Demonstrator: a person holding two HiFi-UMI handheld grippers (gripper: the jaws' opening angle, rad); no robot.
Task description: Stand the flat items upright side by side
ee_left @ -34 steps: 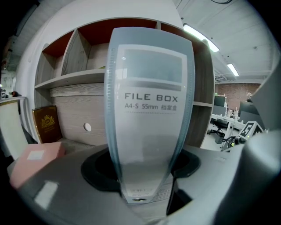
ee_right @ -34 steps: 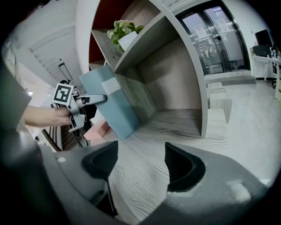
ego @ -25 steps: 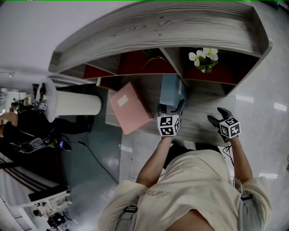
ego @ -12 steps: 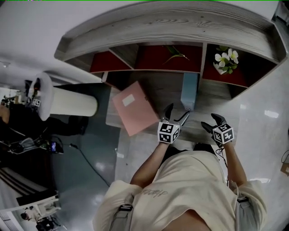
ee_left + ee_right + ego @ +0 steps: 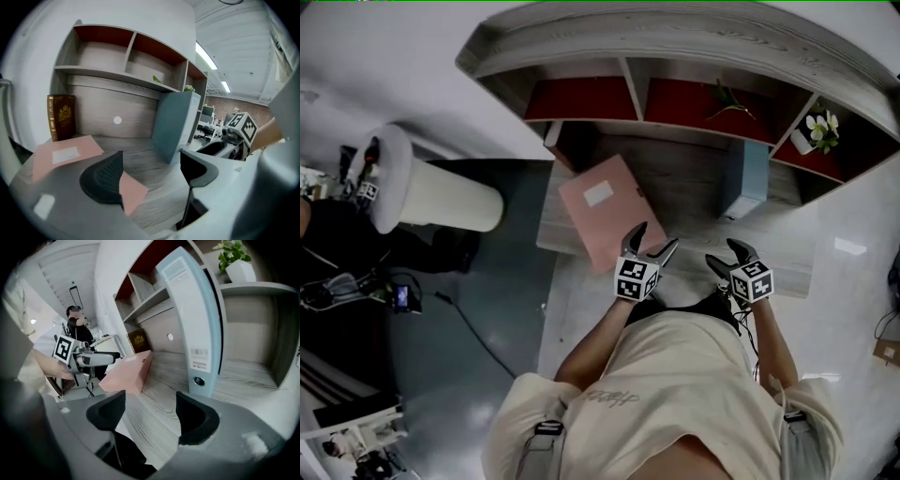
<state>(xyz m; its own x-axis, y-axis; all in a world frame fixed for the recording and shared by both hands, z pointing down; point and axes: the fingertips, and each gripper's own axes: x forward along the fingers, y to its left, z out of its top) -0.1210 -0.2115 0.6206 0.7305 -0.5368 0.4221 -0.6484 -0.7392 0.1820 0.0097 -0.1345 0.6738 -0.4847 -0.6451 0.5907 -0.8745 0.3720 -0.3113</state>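
The pink folder [image 5: 602, 211] lies flat on the desk [image 5: 675, 192], at about 11 o'clock from the left tongs [image 5: 649, 242]. Its near corner seems to jut past the desk's front edge. The blue binder [image 5: 744, 178] already stands upright, at about 12 o'clock from the right tongs [image 5: 727, 253], with nothing leaning against it.

Both tongs are spread and hold nothing. The left pair sits close over the folder's near corner.

The likeliest slip, as I judge it, is pinching only that thin corner. The folder could then pivot, sag or slide off the edge as it is raised. A wide swing while tilting it up could also knock the unsupported binder over, since it rests on a narrow base.

From the left gripper view the folder's corner runs behind the left jaw, so I cannot tell whether the pad touches it. The brown book [image 5: 61, 117] at the back wall is barely legible from the head view, lost in the shelf's shadow. The binder's foot is also foreshortened there.
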